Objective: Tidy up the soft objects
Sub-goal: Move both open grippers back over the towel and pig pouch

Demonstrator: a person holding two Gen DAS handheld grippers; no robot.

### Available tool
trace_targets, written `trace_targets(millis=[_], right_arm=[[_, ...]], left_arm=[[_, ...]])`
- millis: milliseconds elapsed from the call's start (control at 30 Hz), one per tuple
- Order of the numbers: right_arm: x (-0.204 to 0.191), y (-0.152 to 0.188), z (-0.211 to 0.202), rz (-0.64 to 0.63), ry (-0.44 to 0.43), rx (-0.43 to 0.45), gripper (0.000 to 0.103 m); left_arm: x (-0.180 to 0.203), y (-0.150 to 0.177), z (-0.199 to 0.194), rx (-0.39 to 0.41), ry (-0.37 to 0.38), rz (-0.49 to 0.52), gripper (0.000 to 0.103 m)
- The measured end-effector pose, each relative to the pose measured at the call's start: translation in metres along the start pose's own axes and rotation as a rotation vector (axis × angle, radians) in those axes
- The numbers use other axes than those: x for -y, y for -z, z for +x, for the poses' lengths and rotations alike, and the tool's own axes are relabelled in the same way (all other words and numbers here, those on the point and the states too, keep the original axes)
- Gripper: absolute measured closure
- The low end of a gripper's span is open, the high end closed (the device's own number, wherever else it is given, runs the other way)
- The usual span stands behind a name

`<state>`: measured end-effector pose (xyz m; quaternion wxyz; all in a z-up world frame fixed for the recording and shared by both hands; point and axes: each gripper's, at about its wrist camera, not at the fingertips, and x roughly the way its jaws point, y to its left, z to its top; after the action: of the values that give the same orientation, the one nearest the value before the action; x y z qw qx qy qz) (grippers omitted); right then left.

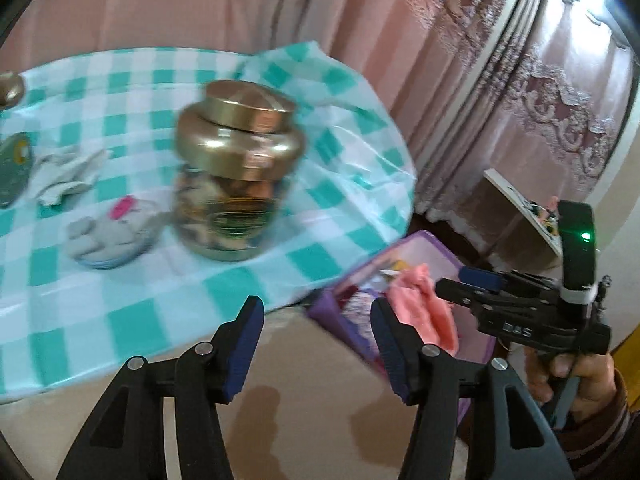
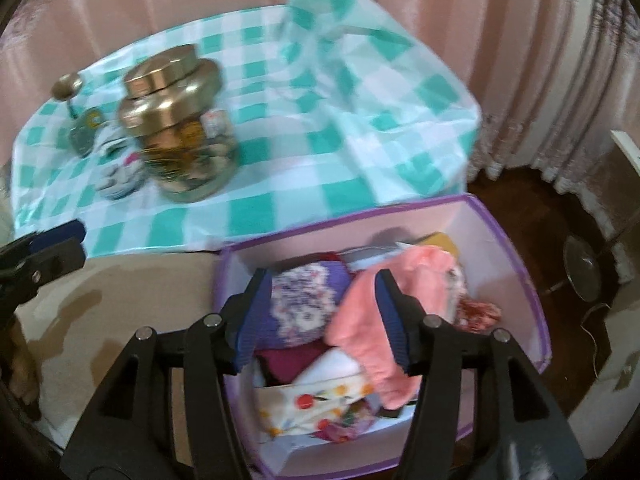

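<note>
Hanging spread and empty, the right gripper (image 2: 320, 320) hovers over the purple-trimmed bin (image 2: 532, 292), where the pink cloth (image 2: 360, 312) lies limp on folded fabrics: light, floppy, best pinched at a bunched fold. Only the left wrist view shows the left gripper (image 1: 316, 344), likewise spread, and small soft pieces (image 1: 68, 176) on the checked tablecloth (image 1: 120, 312) left of the jar (image 1: 236, 168).

A teal-and-white checked tablecloth (image 2: 280, 184), a gold-lidded jar (image 1: 236, 172), a purple-trimmed bin (image 2: 500, 240), a pink cloth (image 2: 372, 320).
</note>
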<state>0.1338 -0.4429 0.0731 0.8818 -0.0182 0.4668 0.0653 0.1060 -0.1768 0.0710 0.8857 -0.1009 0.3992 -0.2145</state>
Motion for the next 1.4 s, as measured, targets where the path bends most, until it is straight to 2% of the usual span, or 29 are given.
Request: trace_targets(millis=[267, 433, 733, 933, 1033, 1100, 1233, 1400], right_arm=[[-0.06, 0.004, 0.0, -0.122, -0.14, -0.023, 0.045], [-0.097, 0.002, -0.002, -0.193, -0.192, -0.034, 0.045], [-0.174, -0.006, 0.003, -0.356, -0.258, -0.037, 0.045], [-0.223, -0.018, 0.02, -0.491, -0.263, -0.018, 0.045], [-0.241, -0.027, 0.032, -0.504, -0.285, -0.029, 0.045], [-0.255, -0.033, 0.044, -0.519, -0.263, -0.04, 0.045], [-0.277, -0.043, 0.065, -0.538, -0.265, -0.053, 0.036], [-0.295, -0.057, 0.096, -0.487, -0.251, -0.1, 0.028]], left_arm=[[-0.067, 0.012, -0.031, 0.046, -0.103, -0.13, 0.046], [-0.097, 0.018, -0.054, 0.081, -0.16, -0.179, 0.046], [-0.138, 0.029, -0.077, 0.119, -0.196, -0.273, 0.046], [-0.156, 0.032, -0.086, 0.141, -0.209, -0.307, 0.046], [-0.166, 0.033, -0.089, 0.149, -0.212, -0.33, 0.046], [-0.172, 0.034, -0.091, 0.153, -0.217, -0.344, 0.046], [-0.182, 0.036, -0.093, 0.156, -0.22, -0.367, 0.046], [-0.194, 0.037, -0.094, 0.161, -0.22, -0.393, 0.046]])
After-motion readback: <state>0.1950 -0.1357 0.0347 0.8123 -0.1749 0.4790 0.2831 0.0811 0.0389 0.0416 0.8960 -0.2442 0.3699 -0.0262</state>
